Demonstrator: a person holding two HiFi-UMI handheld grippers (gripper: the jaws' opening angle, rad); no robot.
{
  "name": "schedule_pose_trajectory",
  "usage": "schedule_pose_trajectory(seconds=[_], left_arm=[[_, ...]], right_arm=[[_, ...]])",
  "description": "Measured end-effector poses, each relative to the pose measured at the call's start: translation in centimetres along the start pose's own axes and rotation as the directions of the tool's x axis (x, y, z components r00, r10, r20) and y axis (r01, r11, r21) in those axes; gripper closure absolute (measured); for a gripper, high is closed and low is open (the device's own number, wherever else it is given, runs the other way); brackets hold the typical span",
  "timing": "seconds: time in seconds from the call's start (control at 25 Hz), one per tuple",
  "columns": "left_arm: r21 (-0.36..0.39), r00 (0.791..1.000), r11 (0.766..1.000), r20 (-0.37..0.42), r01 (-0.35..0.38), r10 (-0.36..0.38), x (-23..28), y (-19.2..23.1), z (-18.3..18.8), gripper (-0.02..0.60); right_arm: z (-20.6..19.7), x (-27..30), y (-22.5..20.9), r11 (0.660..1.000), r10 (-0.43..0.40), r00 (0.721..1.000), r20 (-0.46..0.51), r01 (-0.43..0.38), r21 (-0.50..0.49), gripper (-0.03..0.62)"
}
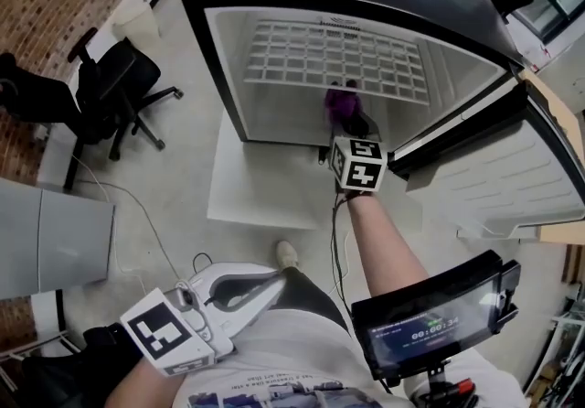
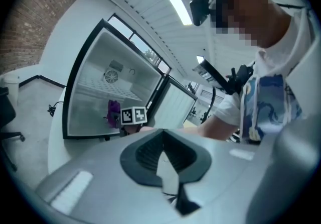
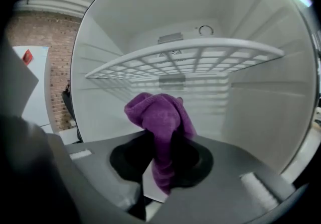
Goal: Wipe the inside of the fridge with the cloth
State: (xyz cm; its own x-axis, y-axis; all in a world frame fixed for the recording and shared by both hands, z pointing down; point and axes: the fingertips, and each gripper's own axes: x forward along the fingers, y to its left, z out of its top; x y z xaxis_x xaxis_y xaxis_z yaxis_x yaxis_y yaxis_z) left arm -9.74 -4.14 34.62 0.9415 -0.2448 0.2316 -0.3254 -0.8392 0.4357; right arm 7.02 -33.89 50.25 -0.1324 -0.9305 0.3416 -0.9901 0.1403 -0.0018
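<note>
The black fridge (image 1: 208, 49) stands open, its inside white, with a white wire shelf (image 1: 329, 59) across it. My right gripper (image 1: 346, 125) reaches into the lower compartment below that shelf and is shut on a bunched purple cloth (image 1: 341, 102). In the right gripper view the cloth (image 3: 158, 115) sticks up from between the jaws of the right gripper (image 3: 160, 143), under the wire shelf (image 3: 185, 60) and apart from the back wall. My left gripper (image 1: 279, 276) hangs low by my body, far from the fridge. Its jaws are shut on nothing in the left gripper view (image 2: 161, 140).
The fridge door (image 1: 512, 173) swings open to the right. A black office chair (image 1: 119, 86) stands left of the fridge, and a flat white panel (image 1: 265, 177) lies on the floor before it. A screen device (image 1: 437, 315) sits at my right hip. Brick wall runs along the left.
</note>
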Motion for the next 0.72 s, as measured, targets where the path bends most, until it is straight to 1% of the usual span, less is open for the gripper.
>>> schedule_pose_trajectory(seconds=[0.16,0.24,0.32,0.4,0.48,0.72], left_arm=[[0.016,0.997,0.997,-0.031,0.077,-0.077,2.1,-1.2,0.2,0.574],[0.003,0.993,0.994,-0.036,0.109,-0.109,3.0,-2.0,0.8,0.574],[-0.011,0.991,0.992,-0.038,0.125,-0.125,3.5,-2.5,1.0,0.574],[-0.012,0.992,0.993,-0.049,0.118,-0.118,3.5,-2.4,0.6,0.574],[-0.011,0.993,0.995,-0.060,0.097,-0.097,3.1,-1.9,0.2,0.574],[-0.005,0.998,1.000,-0.060,0.024,-0.024,1.2,-0.5,-1.0,0.574]], right_arm=[[-1.7,-2.8,-5.7,0.993,-0.119,0.993,-0.027,0.118,-0.031,0.517],[-3.1,-3.8,-7.5,0.986,-0.165,0.985,-0.052,0.163,-0.044,0.517],[-5.0,-4.2,-8.3,0.982,-0.190,0.978,-0.089,0.188,-0.026,0.517],[-6.7,-4.0,-8.1,0.983,-0.184,0.976,-0.118,0.185,-0.003,0.517],[-7.3,-3.4,-7.0,0.986,-0.162,0.979,-0.126,0.164,0.006,0.517],[-7.3,-1.2,-1.1,0.998,-0.059,0.991,-0.122,0.062,0.020,0.517]])
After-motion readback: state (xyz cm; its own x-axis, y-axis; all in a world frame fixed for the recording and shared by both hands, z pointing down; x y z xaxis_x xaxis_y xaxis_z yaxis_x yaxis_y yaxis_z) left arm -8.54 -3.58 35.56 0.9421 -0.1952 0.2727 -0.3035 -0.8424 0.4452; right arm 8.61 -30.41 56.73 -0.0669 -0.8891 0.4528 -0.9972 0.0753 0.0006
